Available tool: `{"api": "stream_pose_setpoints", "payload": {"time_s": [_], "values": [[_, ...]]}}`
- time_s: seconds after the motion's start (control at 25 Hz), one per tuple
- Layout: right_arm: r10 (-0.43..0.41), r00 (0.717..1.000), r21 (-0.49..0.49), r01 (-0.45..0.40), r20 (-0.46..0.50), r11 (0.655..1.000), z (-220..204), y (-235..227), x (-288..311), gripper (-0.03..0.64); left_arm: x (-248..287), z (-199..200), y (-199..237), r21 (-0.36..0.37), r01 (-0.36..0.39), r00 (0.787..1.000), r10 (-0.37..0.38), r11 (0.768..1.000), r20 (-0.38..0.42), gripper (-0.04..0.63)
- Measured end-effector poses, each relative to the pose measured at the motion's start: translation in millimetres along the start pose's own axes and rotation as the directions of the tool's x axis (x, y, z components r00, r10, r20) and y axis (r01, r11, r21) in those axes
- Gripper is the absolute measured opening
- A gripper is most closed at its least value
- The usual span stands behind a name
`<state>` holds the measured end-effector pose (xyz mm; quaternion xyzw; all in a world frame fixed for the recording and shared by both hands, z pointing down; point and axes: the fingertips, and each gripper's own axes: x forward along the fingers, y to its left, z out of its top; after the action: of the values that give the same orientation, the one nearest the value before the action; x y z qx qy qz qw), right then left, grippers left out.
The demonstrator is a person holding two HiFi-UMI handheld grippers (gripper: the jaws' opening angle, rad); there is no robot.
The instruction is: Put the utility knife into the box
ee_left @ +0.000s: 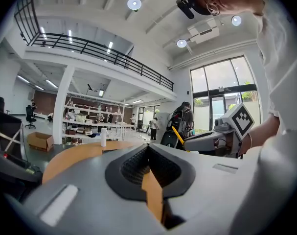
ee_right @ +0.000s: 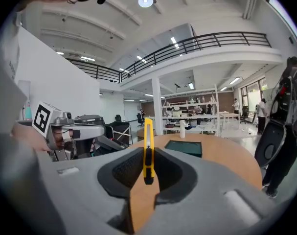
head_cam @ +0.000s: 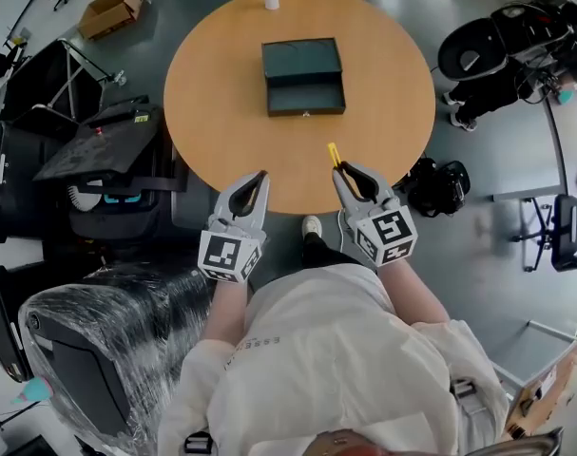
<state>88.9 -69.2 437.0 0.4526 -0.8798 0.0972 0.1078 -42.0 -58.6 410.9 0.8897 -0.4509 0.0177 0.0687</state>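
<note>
Utility knife [ee_right: 148, 151], yellow: clamped between the jaws of the right gripper [ee_right: 148, 155], projecting past their tips over the near edge of the round wooden table [head_cam: 221, 84]. Box [head_cam: 303, 76], dark green, open: mid-table, well apart from the knife. Left gripper [ee_left: 148, 148]: jaws closed together, empty.

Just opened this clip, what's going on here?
A person stands at a round wooden table with a gripper in each hand. The right gripper is shut on a yellow utility knife, over the table's near edge. The left gripper is shut and empty beside it. The dark box lies open mid-table, apart from both; the knife is not yet in it.
</note>
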Motion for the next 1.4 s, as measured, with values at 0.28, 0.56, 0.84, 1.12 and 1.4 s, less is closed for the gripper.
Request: {"api": "stream_pose_setpoints", "payload": {"time_s": [0.28, 0.56, 0.84, 1.12, 1.4], "values": [[0.024, 1.000, -0.007, -0.024, -0.002, 1.000, 21.4, -71.5, 49.7, 0.057, 82.0, 14.1, 18.9, 0.040, -0.008, 1.000, 0.008, 0.999, -0.005, 0.015], [0.037, 0.998, 0.002, -0.036, -0.049, 0.999, 18.6, -104.6, 85.4, 0.057, 118.7, 6.7, 36.8, 0.014, -0.021, 0.999, 0.021, 1.000, -0.032, 0.015], [0.053, 0.992, 0.014, -0.051, -0.117, 0.999, 11.3, -111.4, 127.1, 0.057, 141.5, 3.6, 68.8, -0.010, -0.008, 0.998, 0.008, 1.000, -0.059, 0.015], [0.089, 0.955, -0.026, -0.100, -0.283, 0.995, -18.8, -114.0, 187.3, 0.057, 167.9, -4.4, 107.0, -0.048, 0.014, 0.996, -0.018, 0.999, -0.082, 0.015], [0.138, 0.848, -0.044, -0.187, -0.512, 0.981, -77.0, -120.0, 250.2, 0.057, 185.2, -38.0, 128.4, -0.080, 0.048, 0.989, -0.058, 0.996, -0.138, 0.015]]}}
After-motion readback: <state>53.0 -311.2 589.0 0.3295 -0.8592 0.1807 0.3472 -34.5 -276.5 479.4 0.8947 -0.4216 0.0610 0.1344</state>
